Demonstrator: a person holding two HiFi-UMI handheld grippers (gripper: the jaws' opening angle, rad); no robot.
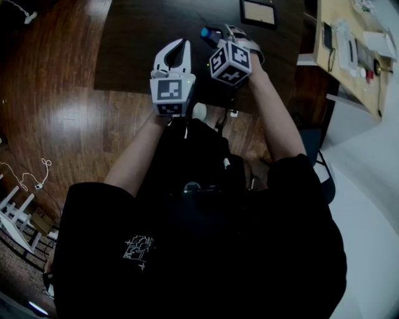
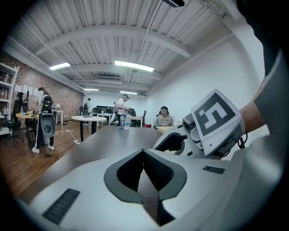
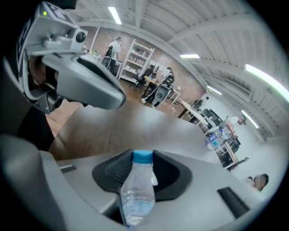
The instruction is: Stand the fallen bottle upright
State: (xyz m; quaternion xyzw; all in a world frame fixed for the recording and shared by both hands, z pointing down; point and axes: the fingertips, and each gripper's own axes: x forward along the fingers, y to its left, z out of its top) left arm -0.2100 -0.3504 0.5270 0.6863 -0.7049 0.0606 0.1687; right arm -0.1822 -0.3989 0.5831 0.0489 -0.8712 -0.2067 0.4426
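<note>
A small clear plastic bottle (image 3: 137,194) with a blue cap sits between the pads of my right gripper (image 3: 141,157), which is shut on its body; the cap points away from the camera. In the head view the blue cap (image 1: 205,32) pokes out past the right gripper (image 1: 217,34), held above the dark table (image 1: 143,37). My left gripper (image 1: 179,45) hovers just to the left, over the table's near edge, its jaws meeting with nothing between them. In the left gripper view the closed tips (image 2: 143,152) point along the tabletop, and the right gripper's marker cube (image 2: 216,119) is close on the right.
A framed panel (image 1: 258,12) lies at the table's far side. A light wooden desk (image 1: 349,56) with small items stands to the right. Wood floor (image 1: 56,106) with loose cables is on the left. Two bottles (image 2: 123,122) stand at the table's far end, people beyond.
</note>
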